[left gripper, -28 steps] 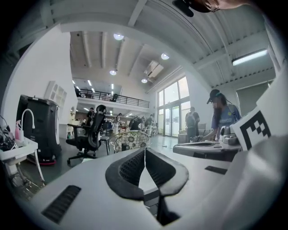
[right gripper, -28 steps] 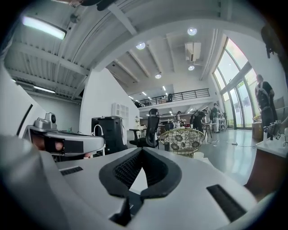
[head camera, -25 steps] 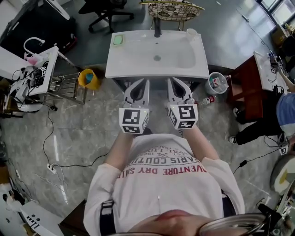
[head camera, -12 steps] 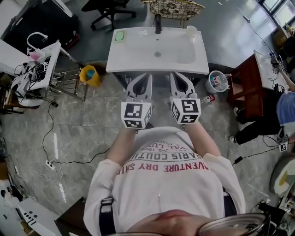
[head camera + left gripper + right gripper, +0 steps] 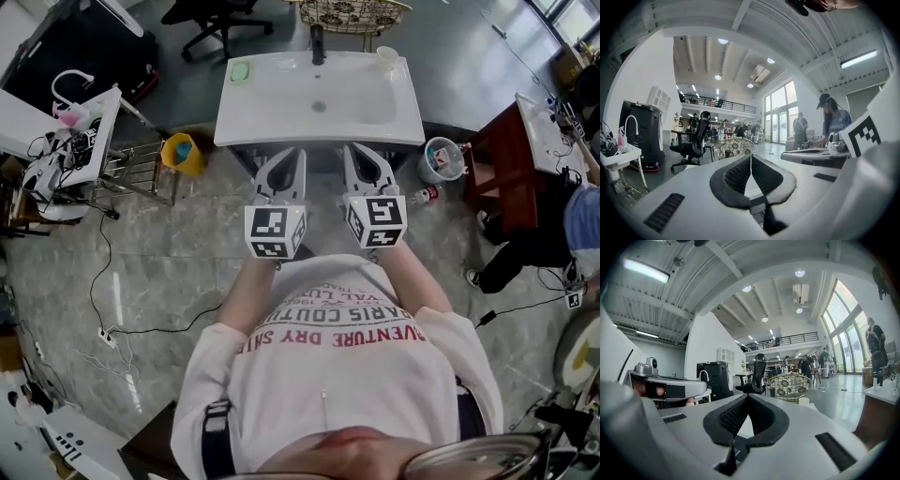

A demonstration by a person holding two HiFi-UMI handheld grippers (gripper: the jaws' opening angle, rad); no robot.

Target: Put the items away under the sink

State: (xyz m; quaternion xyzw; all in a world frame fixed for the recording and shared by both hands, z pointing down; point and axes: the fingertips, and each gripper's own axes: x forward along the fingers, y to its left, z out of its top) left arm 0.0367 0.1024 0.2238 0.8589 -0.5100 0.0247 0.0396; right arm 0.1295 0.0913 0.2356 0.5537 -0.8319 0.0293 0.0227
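A white sink stands in front of me, with a dark faucet at its back edge. In the head view my left gripper and right gripper are held side by side, level, just short of the sink's front edge. Both are shut with nothing between the jaws. The left gripper view shows the left gripper with its pads meeting at the tip. In the right gripper view the right gripper is shut the same way. The space under the sink is hidden.
A green soap and a white cup sit on the sink. On the floor are a yellow bucket at the left, a clear bucket and a small bottle at the right. A metal rack stands further left.
Both grippers keep the same shut pose before the sink. Only the head camera's framing has shifted slightly.
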